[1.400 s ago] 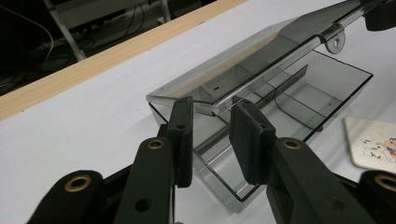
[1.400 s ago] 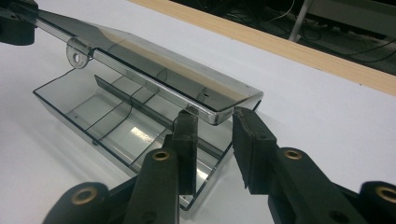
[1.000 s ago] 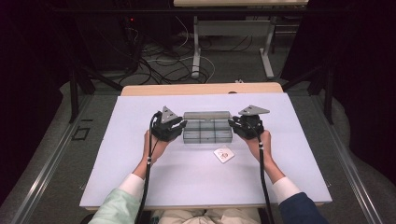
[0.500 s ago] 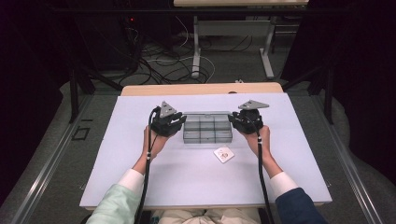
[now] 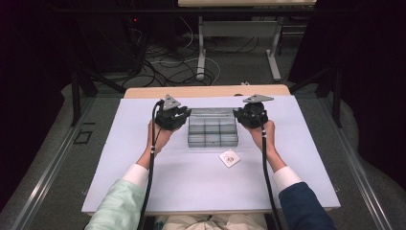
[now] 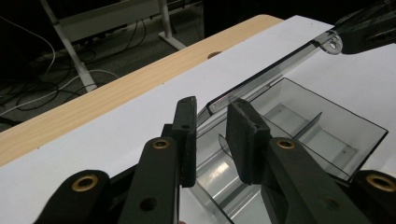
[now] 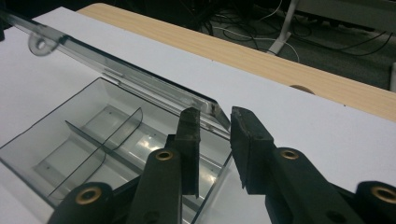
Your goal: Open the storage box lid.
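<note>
A clear plastic compartment box point(image 5: 213, 133) lies in the middle of the white table point(image 5: 191, 187). Its hinged lid point(image 5: 210, 113) stands raised at the far side. My left gripper point(image 5: 184, 116) is at the box's left end and my right gripper point(image 5: 239, 116) at its right end. In the left gripper view the jaws point(image 6: 212, 114) stand a little apart, astride the lid's corner and the end wall of the box point(image 6: 317, 135). In the right gripper view the jaws point(image 7: 215, 123) straddle the other lid point(image 7: 116, 70) corner the same way, one inside the box point(image 7: 93, 135), one outside.
A small white card point(image 5: 230, 158) lies on the table just in front of the box, to its right. Beyond the white sheet runs a wooden table edge point(image 5: 206, 91). Cables and desk legs point(image 5: 201, 57) cover the dark floor behind.
Both grippers have moved slightly away from the person along the box's ends, and the lid has swung up and back with them.
</note>
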`<move>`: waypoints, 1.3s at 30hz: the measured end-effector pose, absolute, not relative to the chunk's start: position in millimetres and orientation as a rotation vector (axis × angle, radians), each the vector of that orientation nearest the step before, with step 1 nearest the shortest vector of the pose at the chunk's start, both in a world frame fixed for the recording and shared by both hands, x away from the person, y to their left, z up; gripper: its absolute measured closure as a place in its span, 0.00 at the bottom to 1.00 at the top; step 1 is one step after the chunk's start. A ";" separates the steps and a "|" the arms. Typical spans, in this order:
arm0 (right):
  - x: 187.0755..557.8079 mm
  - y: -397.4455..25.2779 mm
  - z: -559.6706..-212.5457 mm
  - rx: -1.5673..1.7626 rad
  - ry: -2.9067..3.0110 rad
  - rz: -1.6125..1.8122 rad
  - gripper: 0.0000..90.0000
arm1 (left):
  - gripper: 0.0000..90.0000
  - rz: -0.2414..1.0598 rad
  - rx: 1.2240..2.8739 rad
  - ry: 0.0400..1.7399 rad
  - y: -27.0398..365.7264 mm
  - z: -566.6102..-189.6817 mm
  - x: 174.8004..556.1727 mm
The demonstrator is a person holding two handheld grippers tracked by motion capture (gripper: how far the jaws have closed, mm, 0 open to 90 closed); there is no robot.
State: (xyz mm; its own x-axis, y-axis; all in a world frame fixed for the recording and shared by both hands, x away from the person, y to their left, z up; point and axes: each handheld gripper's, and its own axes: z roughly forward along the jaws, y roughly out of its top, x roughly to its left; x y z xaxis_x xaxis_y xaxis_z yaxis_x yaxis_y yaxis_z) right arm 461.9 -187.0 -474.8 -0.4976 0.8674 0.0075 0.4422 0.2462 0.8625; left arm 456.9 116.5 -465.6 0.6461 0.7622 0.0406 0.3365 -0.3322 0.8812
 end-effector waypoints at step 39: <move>504.2 -183.0 -492.6 1.345 2.009 1.148 0.86 | 0.81 0.552 1.923 1.012 105.6 -501.8 507.1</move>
State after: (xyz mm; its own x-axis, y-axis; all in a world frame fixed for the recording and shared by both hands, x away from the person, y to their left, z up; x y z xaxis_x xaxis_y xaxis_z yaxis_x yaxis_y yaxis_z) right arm 504.2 -183.0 -492.6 -0.4153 0.9069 0.0715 0.5218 0.1730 0.8354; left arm 507.1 105.6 -501.8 0.5709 0.8210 -0.0107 0.4353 -0.2916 0.8517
